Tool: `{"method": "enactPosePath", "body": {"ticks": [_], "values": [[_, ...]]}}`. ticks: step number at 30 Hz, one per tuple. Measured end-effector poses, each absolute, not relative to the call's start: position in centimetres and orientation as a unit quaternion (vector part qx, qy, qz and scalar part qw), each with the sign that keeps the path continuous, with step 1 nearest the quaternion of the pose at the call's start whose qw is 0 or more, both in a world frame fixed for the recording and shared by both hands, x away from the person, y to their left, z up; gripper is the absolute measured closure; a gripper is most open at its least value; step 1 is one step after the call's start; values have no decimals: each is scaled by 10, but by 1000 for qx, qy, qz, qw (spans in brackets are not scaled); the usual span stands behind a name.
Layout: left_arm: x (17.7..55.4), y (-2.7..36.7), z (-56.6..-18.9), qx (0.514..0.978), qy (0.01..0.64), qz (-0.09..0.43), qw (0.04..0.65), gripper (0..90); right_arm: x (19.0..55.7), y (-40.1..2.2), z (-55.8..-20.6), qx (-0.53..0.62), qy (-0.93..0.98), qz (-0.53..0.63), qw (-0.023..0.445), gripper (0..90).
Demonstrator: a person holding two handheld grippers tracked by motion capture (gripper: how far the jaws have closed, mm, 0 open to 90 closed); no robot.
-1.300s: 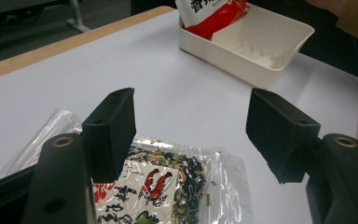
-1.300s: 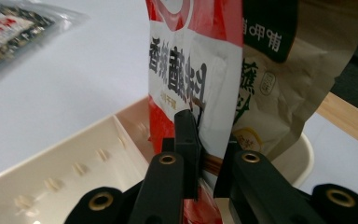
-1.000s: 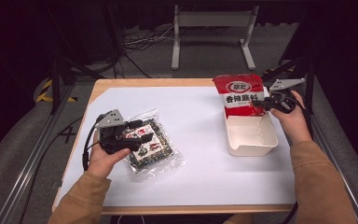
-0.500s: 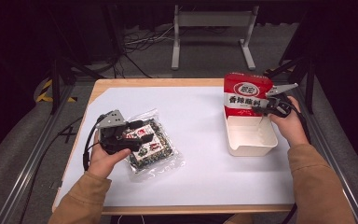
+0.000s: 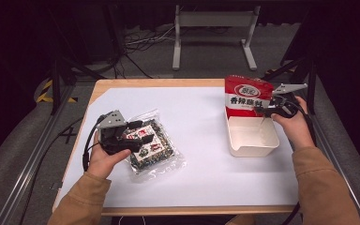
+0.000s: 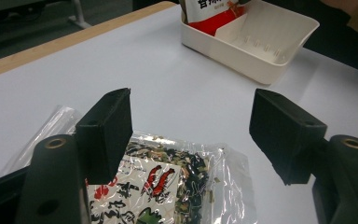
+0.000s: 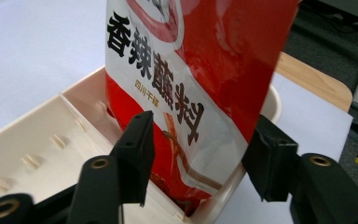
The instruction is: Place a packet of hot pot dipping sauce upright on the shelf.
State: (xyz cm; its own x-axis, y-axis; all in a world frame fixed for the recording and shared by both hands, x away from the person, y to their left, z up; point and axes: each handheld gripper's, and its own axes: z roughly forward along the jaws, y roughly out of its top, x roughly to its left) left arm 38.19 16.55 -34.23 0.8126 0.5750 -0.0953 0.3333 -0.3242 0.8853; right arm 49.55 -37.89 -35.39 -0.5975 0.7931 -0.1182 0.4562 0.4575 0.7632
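From the high view, the red pouch (image 5: 246, 96) stands upright at the far end of the white bin (image 5: 253, 140), the right gripper (image 5: 268, 110) just beside it; the left gripper (image 5: 132, 136) hovers over the clear spice packet (image 5: 153, 145) on the white table (image 5: 201, 140).

Left gripper view – jaws spread wide above the packet, nothing pinched.

Right gripper view – jaws have just been opening; the pouch sits between them, not pressed.

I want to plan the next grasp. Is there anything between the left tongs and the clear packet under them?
Nothing visible stands in the way. The left tongs are open directly above the clear packet, with only bare white table around it. The white tray with the red pouch is far off, beside the right tongs.
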Motion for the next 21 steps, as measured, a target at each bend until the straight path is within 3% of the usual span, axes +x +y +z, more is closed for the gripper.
{"method": "enactPosePath", "body": {"ticks": [12, 21], "values": [[384, 175, -342, 807, 289, 134, 498, 275, 465, -388, -340, 391, 800, 386, 242, 344], [387, 195, -337, 799, 317, 167, 483, 257, 439, -388, -333, 386, 799, 397, 235, 340]]}}
